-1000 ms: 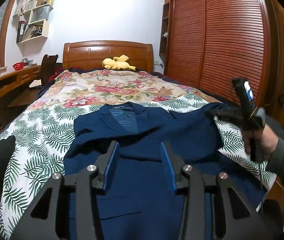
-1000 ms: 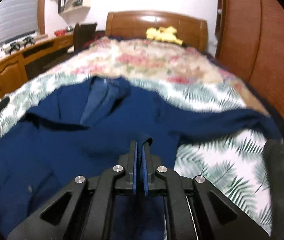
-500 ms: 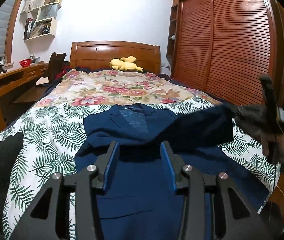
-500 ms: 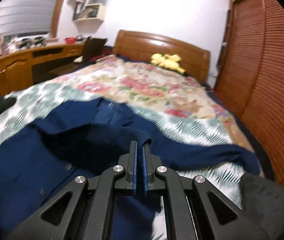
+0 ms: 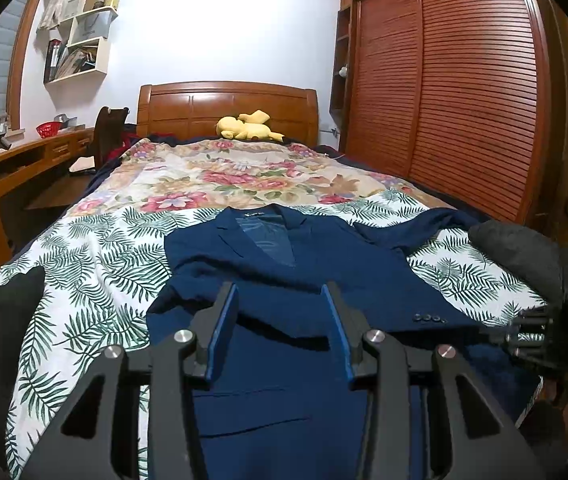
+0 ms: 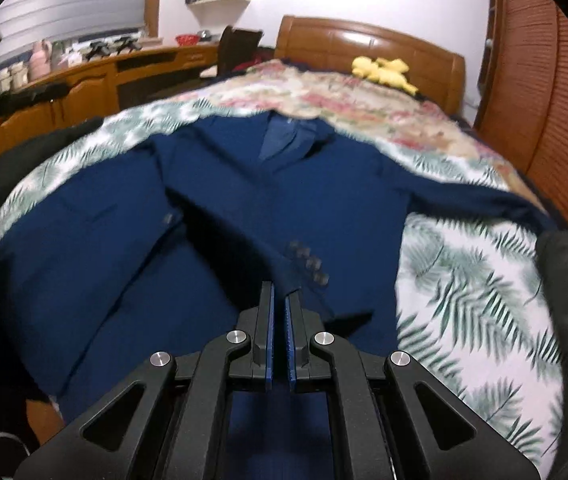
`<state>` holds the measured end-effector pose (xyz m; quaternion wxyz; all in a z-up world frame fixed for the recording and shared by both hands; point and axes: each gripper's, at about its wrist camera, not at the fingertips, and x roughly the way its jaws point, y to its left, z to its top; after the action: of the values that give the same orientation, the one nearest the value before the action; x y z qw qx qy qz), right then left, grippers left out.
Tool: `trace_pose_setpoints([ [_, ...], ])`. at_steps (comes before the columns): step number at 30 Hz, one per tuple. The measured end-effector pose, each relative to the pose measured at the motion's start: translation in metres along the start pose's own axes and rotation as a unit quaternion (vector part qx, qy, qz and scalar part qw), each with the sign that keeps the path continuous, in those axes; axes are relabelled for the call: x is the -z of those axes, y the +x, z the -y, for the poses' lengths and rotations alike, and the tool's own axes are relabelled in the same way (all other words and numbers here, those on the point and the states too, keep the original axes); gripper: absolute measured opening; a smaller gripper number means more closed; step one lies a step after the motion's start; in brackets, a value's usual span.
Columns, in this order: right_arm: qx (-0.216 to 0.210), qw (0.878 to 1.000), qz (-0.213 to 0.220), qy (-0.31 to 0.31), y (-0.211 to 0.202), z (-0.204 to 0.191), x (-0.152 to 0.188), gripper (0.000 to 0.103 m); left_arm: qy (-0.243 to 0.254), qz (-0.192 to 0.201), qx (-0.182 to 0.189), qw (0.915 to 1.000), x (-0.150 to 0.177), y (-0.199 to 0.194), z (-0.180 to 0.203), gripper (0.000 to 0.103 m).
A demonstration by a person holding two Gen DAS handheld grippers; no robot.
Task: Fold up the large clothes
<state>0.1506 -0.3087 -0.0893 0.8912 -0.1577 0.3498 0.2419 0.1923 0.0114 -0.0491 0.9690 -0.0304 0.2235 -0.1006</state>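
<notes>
A blue jacket (image 5: 284, 280) lies face up on the bed (image 5: 96, 256), collar toward the headboard (image 5: 228, 108), one sleeve (image 6: 284, 240) folded across its front. The right tongs (image 6: 280, 300) are clenched on that sleeve's cuff, by the buttons. The left tongs (image 5: 282, 312) hover released over the jacket's middle, gripping nothing.

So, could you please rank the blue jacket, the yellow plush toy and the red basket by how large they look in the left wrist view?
1. blue jacket
2. yellow plush toy
3. red basket
The last two sit farther away, so only apparent size.
</notes>
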Motion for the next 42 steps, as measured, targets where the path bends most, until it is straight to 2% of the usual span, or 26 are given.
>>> trace_pose_setpoints([
  [5,-0.006,0.999,-0.031,0.008,0.003,-0.003,0.026,0.002,0.005,-0.006,0.005,1.0000,0.001,0.003,0.005,0.041],
  [12,-0.002,0.999,-0.015,0.047,-0.017,0.015,0.030,0.002,0.010,-0.015,0.014,0.9997,0.005,0.007,0.013,0.041],
  [14,0.007,0.999,-0.008,0.048,-0.019,0.019,0.025,0.006,0.014,-0.015,0.012,0.9997,0.006,0.009,0.017,0.041],
  [19,0.018,0.998,0.002,0.060,-0.010,0.033,0.010,0.029,0.022,-0.010,0.005,0.9997,0.009,0.011,0.025,0.041],
  [23,0.009,0.998,0.012,0.063,0.005,0.041,-0.003,0.029,0.020,-0.014,0.007,0.9997,0.012,0.014,0.027,0.041],
  [30,-0.044,0.997,0.004,0.058,0.048,0.044,-0.023,0.029,0.026,-0.042,-0.001,0.9988,0.022,0.020,0.032,0.041],
  [33,-0.063,0.996,-0.013,0.057,0.064,0.043,-0.021,0.029,0.026,-0.055,-0.011,0.9981,0.027,0.022,0.033,0.041],
  [35,-0.072,0.995,-0.041,0.058,0.079,0.041,-0.015,0.030,0.029,-0.062,-0.015,0.9976,0.031,0.022,0.036,0.041],
  [42,-0.072,0.995,-0.042,0.058,0.081,0.040,-0.012,0.031,0.047,-0.068,-0.021,0.9964,0.034,0.020,0.053,0.041],
])
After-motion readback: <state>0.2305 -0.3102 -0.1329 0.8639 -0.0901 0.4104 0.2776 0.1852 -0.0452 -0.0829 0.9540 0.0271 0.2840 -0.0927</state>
